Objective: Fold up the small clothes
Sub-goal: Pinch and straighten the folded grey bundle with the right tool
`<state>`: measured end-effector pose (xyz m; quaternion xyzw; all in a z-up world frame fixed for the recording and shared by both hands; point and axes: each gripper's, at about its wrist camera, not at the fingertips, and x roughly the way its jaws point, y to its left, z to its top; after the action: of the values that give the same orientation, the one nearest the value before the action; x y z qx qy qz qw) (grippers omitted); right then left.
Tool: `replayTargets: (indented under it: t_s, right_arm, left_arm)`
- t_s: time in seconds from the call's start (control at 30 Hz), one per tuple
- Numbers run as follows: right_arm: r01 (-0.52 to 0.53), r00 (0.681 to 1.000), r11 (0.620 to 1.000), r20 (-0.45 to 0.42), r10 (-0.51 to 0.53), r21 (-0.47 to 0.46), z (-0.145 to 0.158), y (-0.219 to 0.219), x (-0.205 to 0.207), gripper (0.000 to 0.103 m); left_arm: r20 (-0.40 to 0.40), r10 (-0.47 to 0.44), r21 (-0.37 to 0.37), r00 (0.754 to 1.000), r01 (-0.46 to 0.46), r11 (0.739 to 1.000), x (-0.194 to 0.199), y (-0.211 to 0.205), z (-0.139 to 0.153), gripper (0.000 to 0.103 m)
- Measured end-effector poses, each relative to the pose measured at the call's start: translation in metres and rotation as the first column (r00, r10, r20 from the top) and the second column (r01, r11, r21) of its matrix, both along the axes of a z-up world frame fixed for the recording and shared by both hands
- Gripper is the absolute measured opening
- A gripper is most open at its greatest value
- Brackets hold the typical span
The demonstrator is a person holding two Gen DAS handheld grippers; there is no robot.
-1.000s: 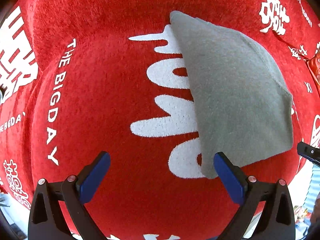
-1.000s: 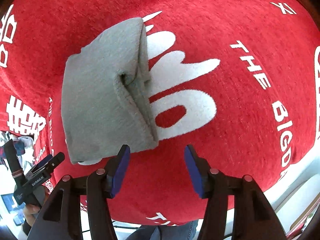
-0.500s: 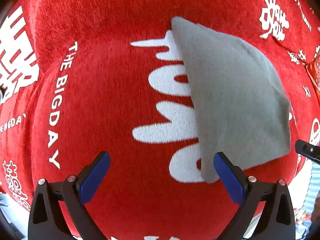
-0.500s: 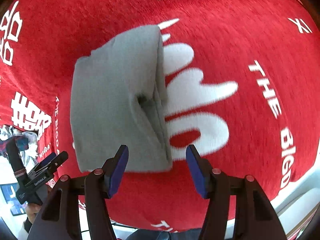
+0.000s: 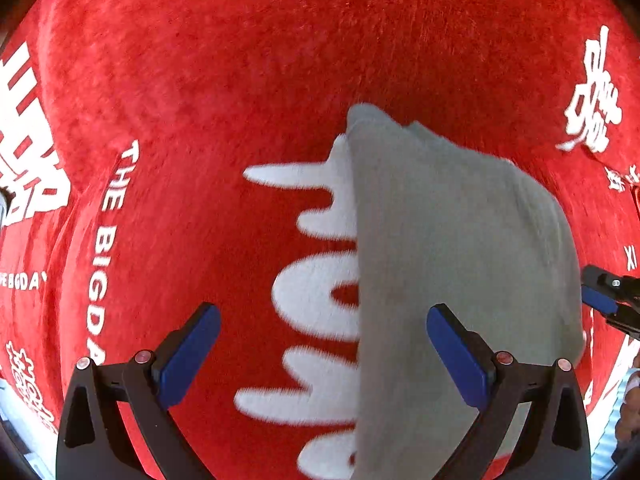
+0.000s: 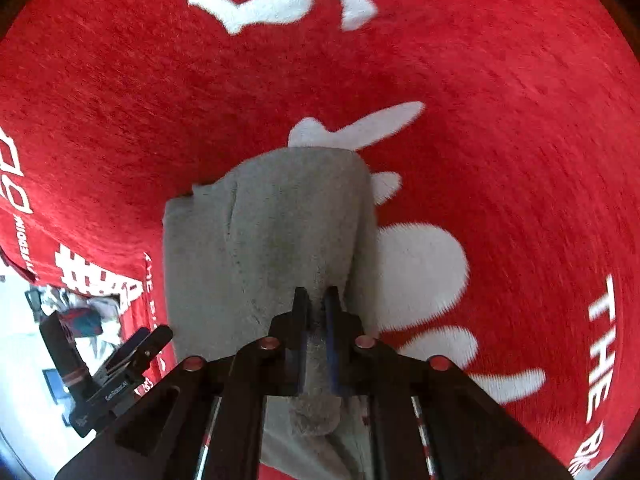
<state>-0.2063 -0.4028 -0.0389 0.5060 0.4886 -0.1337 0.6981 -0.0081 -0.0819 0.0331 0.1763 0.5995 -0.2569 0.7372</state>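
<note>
1 grey cloth (image 6: 276,232) | right hand-held gripper (image 6: 316,304) pinching it | left hand-held gripper (image 5: 320,344) spread wide, empty | 1 red blanket (image 5: 240,80)

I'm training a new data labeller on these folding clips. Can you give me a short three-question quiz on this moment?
1. True or false: the right gripper is shut on the grey cloth.
2. Which describes the left gripper? A: open, holding nothing. B: shut on the cloth. C: out of view.
3. Fill in: the cloth lies on a ___ blanket with white lettering.

Key: 1 true; 2 A; 3 red.
</note>
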Motion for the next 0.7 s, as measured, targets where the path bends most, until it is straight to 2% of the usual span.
replayTargets:
  t_s: [0.07, 0.17, 0.27, 0.33, 0.43, 0.57, 0.7]
  right_arm:
    - [-0.087, 0.994, 0.995, 0.063, 0.089, -0.043, 0.014, 0.008, 0.013, 0.009]
    - [-0.159, 0.985, 0.982, 0.052, 0.165, -0.106, 0.019, 0.015, 0.019, 0.008]
    - [-0.109, 0.994, 0.992, -0.007, 0.109, -0.061, -0.003, 0.002, 0.008, 0.009]
    - [-0.067, 0.997, 0.998, -0.027, 0.067, 0.003, -0.019, -0.005, -0.007, 0.01]
    - [-0.028, 0.999, 0.998, -0.014, 0.029, 0.063, -0.02, -0.009, -0.022, 0.022]
    - [-0.029, 1.0, 0.995, 0.01, 0.028, 0.098, -0.017, -0.01, -0.031, 0.062]
    - [-0.047, 0.999, 0.99, 0.018, 0.045, 0.135, -0.019, -0.009, -0.033, 0.065]
  left_arm:
    - [0.009, 0.001, 0.014, 1.0, -0.001, 1.0, 0.003, -0.009, -0.006, 0.103]
    - [0.01, 0.006, 0.015, 1.0, -0.006, 1.0, 0.004, -0.014, -0.011, 0.103]
    - [-0.004, 0.014, 0.016, 1.0, -0.014, 1.0, 0.005, -0.015, -0.016, 0.103]
    - [-0.014, 0.019, 0.012, 1.0, -0.019, 1.0, 0.006, -0.014, -0.016, 0.103]
    - [-0.022, 0.007, 0.017, 1.0, -0.007, 1.0, 0.006, -0.016, -0.016, 0.103]
    - [-0.024, 0.0, 0.022, 1.0, 0.001, 1.0, 0.006, -0.017, -0.017, 0.103]
    - [-0.039, 0.011, 0.025, 0.999, -0.01, 1.0, 0.008, -0.018, -0.019, 0.103]
